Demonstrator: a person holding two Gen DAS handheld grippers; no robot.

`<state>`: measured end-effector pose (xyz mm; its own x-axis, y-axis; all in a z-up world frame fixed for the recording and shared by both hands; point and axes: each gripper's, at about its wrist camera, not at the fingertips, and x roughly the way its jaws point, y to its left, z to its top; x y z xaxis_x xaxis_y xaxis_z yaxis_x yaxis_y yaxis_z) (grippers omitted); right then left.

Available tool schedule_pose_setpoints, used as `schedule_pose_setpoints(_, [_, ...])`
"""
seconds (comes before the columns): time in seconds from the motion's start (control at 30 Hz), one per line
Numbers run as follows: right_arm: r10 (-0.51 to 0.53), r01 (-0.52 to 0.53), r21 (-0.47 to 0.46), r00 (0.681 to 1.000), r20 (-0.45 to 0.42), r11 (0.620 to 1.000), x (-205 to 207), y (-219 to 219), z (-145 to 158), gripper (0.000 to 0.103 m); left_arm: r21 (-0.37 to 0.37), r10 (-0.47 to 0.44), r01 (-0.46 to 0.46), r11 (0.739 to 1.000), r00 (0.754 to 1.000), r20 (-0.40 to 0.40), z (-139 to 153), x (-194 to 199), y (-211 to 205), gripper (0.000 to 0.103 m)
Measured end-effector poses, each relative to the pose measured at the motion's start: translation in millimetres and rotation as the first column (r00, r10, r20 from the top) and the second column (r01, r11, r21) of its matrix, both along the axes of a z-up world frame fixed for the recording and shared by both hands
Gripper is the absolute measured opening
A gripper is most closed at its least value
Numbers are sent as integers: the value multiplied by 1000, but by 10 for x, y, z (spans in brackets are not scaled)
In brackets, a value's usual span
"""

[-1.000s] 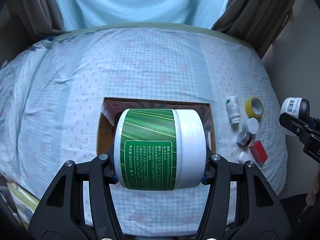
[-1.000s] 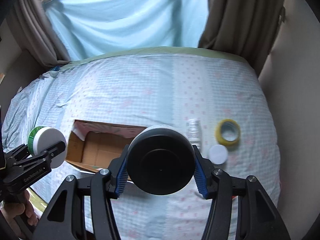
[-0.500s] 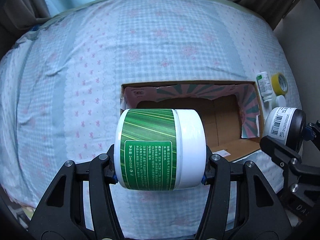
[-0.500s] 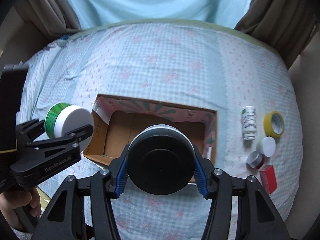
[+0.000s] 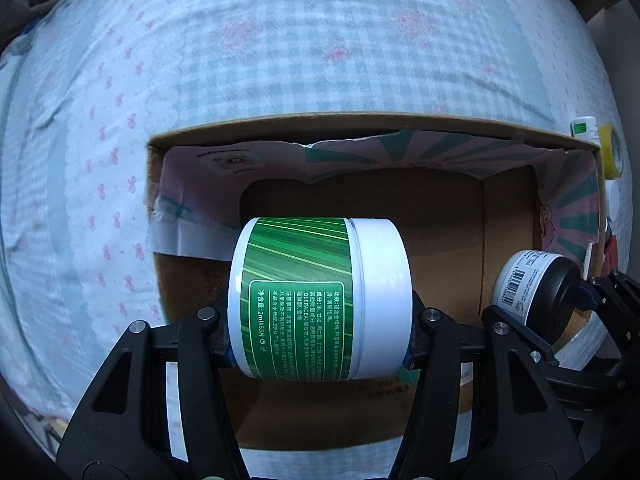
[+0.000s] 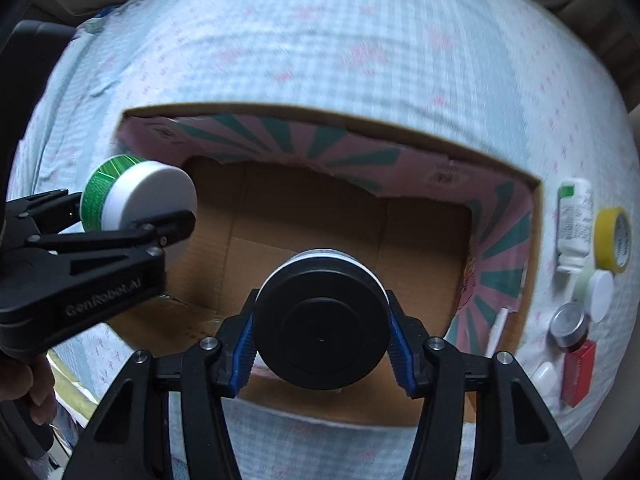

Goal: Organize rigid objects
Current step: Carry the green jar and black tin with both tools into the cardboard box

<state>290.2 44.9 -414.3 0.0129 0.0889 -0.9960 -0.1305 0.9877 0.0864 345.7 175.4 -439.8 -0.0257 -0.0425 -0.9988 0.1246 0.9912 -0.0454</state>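
Observation:
My left gripper (image 5: 320, 316) is shut on a green-labelled jar with a white lid (image 5: 320, 300), held sideways over the left part of an open cardboard box (image 5: 360, 124). My right gripper (image 6: 322, 344) is shut on a black-lidded jar (image 6: 322, 328), held over the box's (image 6: 320, 110) near middle. The black-lidded jar (image 5: 532, 292) also shows at the right of the left wrist view, and the green jar (image 6: 136, 196) at the left of the right wrist view. The box floor that shows is bare cardboard.
The box sits on a bed with a blue checked sheet (image 6: 320, 40). Right of the box lie a white bottle (image 6: 574, 224), a yellow tape roll (image 6: 612, 240), a white lid (image 6: 600, 290), a silver tin (image 6: 568, 326), a red box (image 6: 578, 372) and a small white piece (image 6: 544, 374).
Both grippers have moved forward and down toward the box with their jars. The box now fills both views and the jars hang over its opening.

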Motion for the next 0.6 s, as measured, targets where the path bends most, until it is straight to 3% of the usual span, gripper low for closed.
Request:
schedule_pose_setpoints(0.17, [-14, 15, 20, 999, -50, 1000, 48, -107, -242, 52, 10, 4, -4, 1000, 1000, -30, -158, 27, -72, 52])
schedule_pose_setpoints(0.37, [18, -16, 45, 999, -44, 999, 52, -95, -316, 52, 0, -39, 39, 999, 999, 10, -91, 90, -173, 52])
schedule_pose_setpoints(0.43, [21, -19, 71, 999, -38, 997, 26, -93, -330, 52, 16, -59, 58, 998, 998, 36, -26, 115, -204, 80])
schedule_pose_setpoints(0.47, [18, -15, 78, 999, -31, 997, 7, -99, -339, 54, 30, -66, 64, 997, 996, 53, 14, 105, -214, 102])
schedule_pose_setpoints(0.5, [13, -10, 87, 999, -34, 996, -17, -105, -350, 62, 36, -69, 67, 997, 995, 72, 41, 120, -220, 103])
schedule_pose_setpoints(0.53, [13, -8, 103, 999, -49, 995, -42, -111, -366, 95, 34, -72, 69, 997, 995, 75, 52, 141, -223, 103])
schedule_pose_setpoints(0.57, [14, -7, 106, 998, -67, 994, -62, -109, -383, 103, 29, -70, 68, 997, 995, 75, 58, 155, -221, 103])
schedule_pose_setpoints(0.6, [21, -13, 107, 997, -79, 994, -93, -107, -389, 103, 29, -67, 65, 997, 995, 76, 62, 167, -215, 103])
